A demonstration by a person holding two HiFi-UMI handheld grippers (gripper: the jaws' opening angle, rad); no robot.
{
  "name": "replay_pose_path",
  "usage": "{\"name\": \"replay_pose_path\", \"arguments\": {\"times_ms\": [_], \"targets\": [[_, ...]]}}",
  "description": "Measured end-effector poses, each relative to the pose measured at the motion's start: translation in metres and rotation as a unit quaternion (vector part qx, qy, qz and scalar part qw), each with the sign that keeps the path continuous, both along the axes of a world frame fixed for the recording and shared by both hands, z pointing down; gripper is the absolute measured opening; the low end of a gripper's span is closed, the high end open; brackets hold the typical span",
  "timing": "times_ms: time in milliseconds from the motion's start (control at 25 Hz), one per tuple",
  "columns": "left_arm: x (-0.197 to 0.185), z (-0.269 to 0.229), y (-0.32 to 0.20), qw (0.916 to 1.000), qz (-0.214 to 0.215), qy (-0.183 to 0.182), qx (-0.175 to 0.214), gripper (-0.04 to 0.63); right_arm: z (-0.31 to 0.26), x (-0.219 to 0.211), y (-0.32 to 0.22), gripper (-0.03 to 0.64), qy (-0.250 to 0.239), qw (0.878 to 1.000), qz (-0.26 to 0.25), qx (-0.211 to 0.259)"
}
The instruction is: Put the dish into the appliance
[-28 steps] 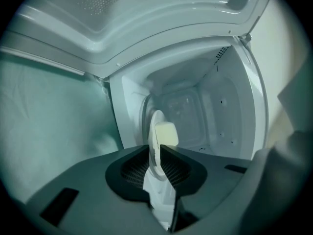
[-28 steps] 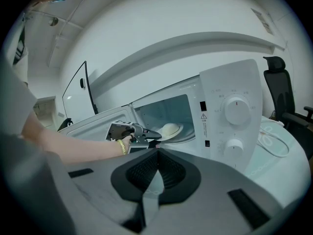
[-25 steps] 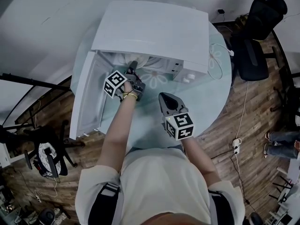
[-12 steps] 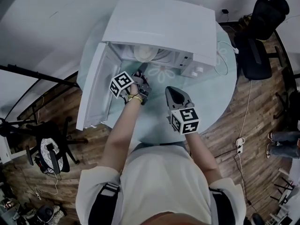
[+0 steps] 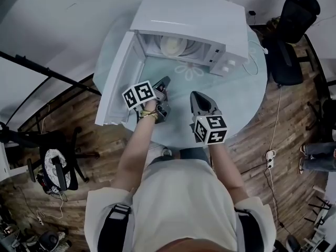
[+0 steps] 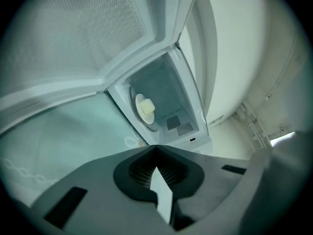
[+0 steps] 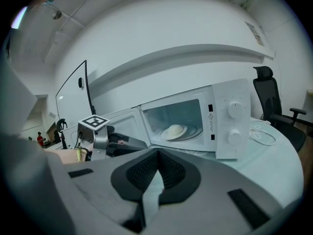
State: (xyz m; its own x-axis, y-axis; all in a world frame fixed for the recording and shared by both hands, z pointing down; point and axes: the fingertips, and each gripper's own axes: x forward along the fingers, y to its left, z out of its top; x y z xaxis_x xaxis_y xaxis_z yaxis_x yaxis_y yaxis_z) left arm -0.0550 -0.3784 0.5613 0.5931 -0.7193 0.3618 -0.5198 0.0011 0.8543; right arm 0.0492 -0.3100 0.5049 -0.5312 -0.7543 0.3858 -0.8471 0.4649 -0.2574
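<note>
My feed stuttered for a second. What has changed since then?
The left tongs drew back from the microwave mouth toward the person and have closed, empty. The dish stayed inside, the door stayed open, and the right tongs stayed shut and empty.

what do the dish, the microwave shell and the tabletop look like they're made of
Dish: pale, smooth, faintly glossy, so probably ceramic, perhaps plastic.
Microwave shell: white with an even satin coat, likely painted metal.
Tabletop: pale green with printed flowers and a soft sheen; glass or a cloth cover, unclear.
</note>
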Motion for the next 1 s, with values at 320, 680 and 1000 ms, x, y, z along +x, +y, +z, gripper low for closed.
{"name": "replay_pose_path", "arguments": {"times_ms": [320,680,1000], "targets": [[-0.010,-0.034,0.067,0.9936,0.051,-0.085,0.053,0.009,-0.007,-0.008,0.043,0.005,0.005,0.999,0.033,-0.006],[-0.018,-0.052,0.139,0.9799,0.094,-0.148,0.096,0.009,-0.016,-0.022,0.098,0.005,0.010,0.999,0.038,0.007],[-0.030,-0.053,0.188,0.9729,0.117,-0.171,0.103,0.009,-0.024,-0.034,0.136,0.005,0.001,0.999,0.038,0.013]]}}
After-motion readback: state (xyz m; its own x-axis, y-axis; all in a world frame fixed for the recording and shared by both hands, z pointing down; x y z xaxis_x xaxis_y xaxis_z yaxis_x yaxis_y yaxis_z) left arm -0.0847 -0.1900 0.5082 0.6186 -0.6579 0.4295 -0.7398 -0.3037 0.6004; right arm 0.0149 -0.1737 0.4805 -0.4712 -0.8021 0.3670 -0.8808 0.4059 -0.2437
